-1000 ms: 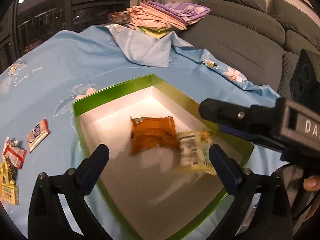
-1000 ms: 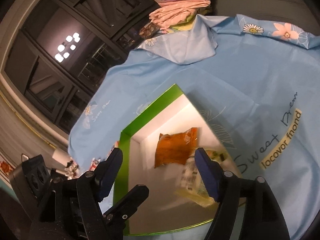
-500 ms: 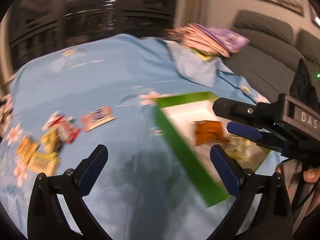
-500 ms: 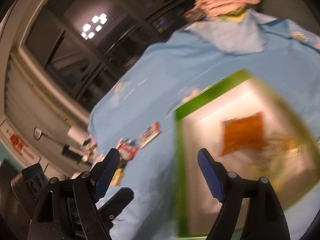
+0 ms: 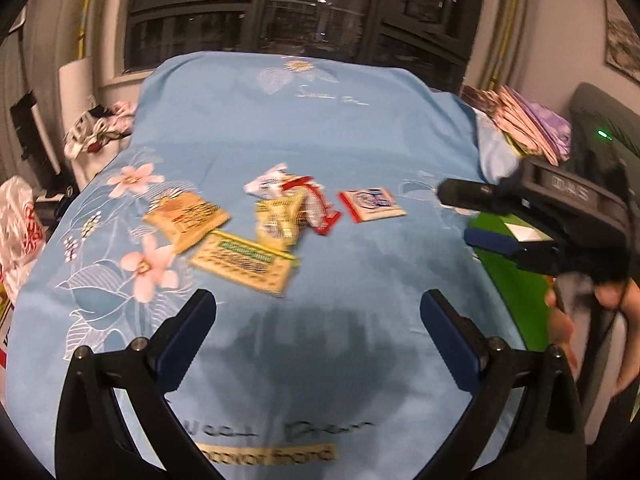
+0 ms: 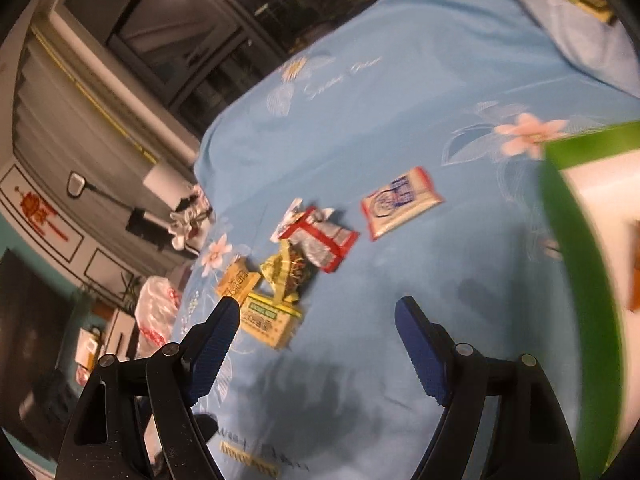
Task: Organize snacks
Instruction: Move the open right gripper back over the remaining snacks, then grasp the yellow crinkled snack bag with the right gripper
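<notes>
Several loose snack packets lie in a cluster on the blue flowered cloth (image 5: 320,120). Among them are a flat yellow-green packet (image 5: 244,260) (image 6: 268,320), an orange-yellow one (image 5: 186,216), a crumpled yellow one (image 5: 280,220) (image 6: 290,272), a red and silver one (image 5: 320,210) (image 6: 324,244) and a white, blue and red one (image 5: 372,204) (image 6: 402,200). My left gripper (image 5: 318,320) hangs open and empty just short of the cluster. My right gripper (image 6: 318,332) (image 5: 472,218) is open and empty too, to the right of the packets. The green box (image 5: 516,276) (image 6: 576,240) stands at the right, an orange packet (image 6: 634,280) inside it.
A stack of folded cloths (image 5: 532,124) rests at the cloth's far right corner, beside a grey sofa (image 5: 600,108). A white plastic bag (image 5: 20,220) and clutter sit off the left edge. A person's hand (image 5: 580,320) holds the right gripper.
Both views have swung left, from over the green box to the loose packets. The box now sits at the right edge. Both grippers stay open and empty.
</notes>
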`<state>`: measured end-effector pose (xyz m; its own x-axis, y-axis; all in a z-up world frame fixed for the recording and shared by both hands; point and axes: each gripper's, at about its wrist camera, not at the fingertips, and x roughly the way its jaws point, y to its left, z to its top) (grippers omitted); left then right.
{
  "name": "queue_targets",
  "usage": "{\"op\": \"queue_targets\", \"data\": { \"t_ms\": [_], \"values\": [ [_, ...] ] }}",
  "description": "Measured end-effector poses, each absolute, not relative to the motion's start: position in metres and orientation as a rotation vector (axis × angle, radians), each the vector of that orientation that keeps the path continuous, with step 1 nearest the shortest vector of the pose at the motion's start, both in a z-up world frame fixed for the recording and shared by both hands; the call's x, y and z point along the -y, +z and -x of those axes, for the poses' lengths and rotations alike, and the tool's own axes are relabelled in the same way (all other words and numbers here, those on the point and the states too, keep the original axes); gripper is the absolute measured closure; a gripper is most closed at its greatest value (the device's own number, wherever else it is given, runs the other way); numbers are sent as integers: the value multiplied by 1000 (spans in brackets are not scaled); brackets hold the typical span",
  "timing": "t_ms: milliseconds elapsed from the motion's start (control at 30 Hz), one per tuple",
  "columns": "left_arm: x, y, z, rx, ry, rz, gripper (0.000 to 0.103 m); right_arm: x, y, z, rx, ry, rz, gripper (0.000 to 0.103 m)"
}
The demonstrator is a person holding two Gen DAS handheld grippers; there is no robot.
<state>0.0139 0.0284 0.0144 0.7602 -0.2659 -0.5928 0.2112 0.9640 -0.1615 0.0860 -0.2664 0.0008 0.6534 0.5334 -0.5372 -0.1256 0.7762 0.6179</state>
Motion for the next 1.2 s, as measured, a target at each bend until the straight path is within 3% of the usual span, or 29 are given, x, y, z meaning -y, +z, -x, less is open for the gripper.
{"op": "queue_targets", "data": {
  "t_ms": [467, 567, 733, 1200],
  "values": [
    [-49, -1, -20, -689, -217, 54, 1, 159, -45, -192, -1042, 485, -524, 22],
    [-54, -5, -23, -707, -218, 102, 1, 151, -53, -200, -1060, 493, -526, 33],
    [-59, -7, -26, -713, -205, 133, 0, 143, -70, -207, -1066, 480, -510, 72],
    [-45, -9, -15, -720, -278, 91, 1, 193, -42, -149, -957, 521, -507, 77]
  ]
}}
